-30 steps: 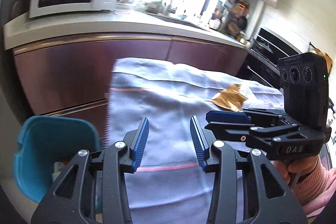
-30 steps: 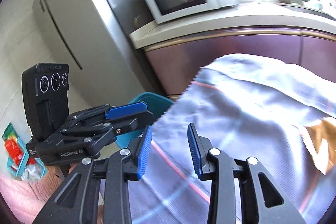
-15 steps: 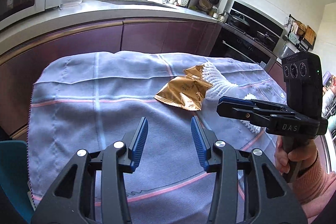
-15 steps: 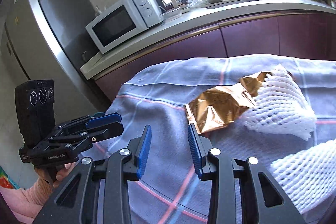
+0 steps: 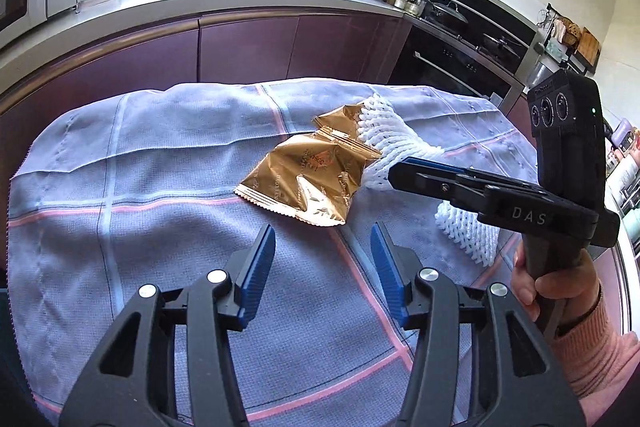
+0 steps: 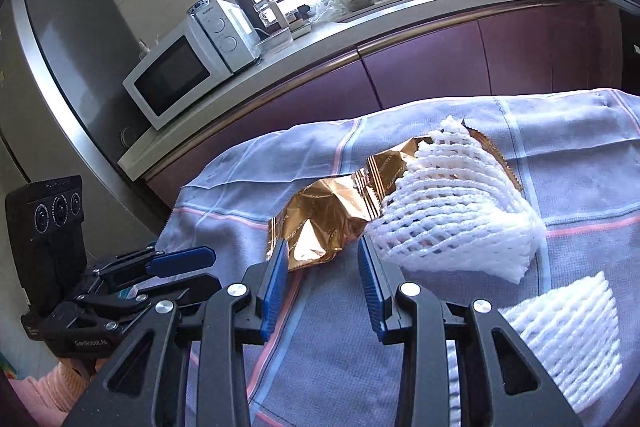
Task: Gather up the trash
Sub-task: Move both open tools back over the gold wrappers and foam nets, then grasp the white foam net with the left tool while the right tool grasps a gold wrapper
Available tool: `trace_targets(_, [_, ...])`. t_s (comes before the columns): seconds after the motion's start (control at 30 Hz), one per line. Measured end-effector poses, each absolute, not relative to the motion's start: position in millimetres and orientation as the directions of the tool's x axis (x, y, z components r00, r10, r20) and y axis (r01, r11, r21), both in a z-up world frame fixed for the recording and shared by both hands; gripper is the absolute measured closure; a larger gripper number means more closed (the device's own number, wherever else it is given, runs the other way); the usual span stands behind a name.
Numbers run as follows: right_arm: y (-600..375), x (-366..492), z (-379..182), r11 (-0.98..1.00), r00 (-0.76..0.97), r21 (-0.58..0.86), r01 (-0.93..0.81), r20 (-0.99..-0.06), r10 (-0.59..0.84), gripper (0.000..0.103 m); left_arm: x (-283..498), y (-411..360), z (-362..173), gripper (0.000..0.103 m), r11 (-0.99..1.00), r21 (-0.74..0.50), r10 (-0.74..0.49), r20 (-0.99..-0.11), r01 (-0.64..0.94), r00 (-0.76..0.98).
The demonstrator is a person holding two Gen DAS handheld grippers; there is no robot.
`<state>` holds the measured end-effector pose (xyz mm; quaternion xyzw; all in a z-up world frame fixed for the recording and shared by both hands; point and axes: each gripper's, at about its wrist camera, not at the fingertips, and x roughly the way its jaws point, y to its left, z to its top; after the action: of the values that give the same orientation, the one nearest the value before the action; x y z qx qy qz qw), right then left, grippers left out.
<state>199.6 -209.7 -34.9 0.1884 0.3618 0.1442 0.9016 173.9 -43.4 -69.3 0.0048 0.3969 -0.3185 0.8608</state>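
Room: kitchen w/ purple cabinet fronts [image 5: 248,43], white microwave [image 6: 180,75] on the counter, steel fridge [image 6: 68,67].
Surface: table under a grey-blue checked cloth w/ pink stripes [image 5: 140,195].
Trash 1: crumpled gold foil wrapper [image 5: 308,183], flat on the cloth, just ahead of our left gripper [image 5: 323,259] fingertips; in the right wrist view its near edge sits between the right gripper [image 6: 323,267] tips.
Trash 2: white foam mesh sleeve [image 6: 452,211], overlapping the wrapper's far end, ahead & right of our right fingers.
Trash 3: second white foam mesh piece [image 6: 560,331], right of our right fingers, apart from the first.
Left fingers: apart, have just been opening, nothing between them.
Right fingers: apart, not pressing on the wrapper.
Hands: pink sleeve [image 5: 600,355] on the hand holding the right gripper.
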Motion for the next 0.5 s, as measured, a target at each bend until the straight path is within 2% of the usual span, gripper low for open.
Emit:
trace_targets(0.13, [-214,218,-41,0.883,0.682,0.458,-0.1,-0.615,0.396,0.068,179,-47,-72,0.054,0.802,-0.251,-0.539,-0.694,0.541,0.477])
trace_targets(0.23, [-214,229,-48,0.879,0.661,0.468,-0.088,-0.633,0.403,0.063,179,-50,-74,0.054,0.8,-0.25,-0.54,-0.697,0.545,0.472])
trace_targets(0.37, [-211,235,-53,0.871,0.642,0.481,-0.094,-0.639,0.423,0.063,181,-52,-77,0.054,0.8,-0.251,-0.537,-0.704,0.545,0.465])
trace_targets(0.4, [-211,235,-53,0.869,0.642,0.485,-0.099,-0.636,0.428,0.066,182,-53,-78,0.054,0.801,-0.253,-0.537,-0.705,0.543,0.463])
trace_targets(0.5, [-212,235,-54,0.857,0.638,0.503,-0.112,-0.625,0.45,0.09,183,-54,-79,0.054,0.8,-0.258,-0.539,-0.707,0.542,0.458])
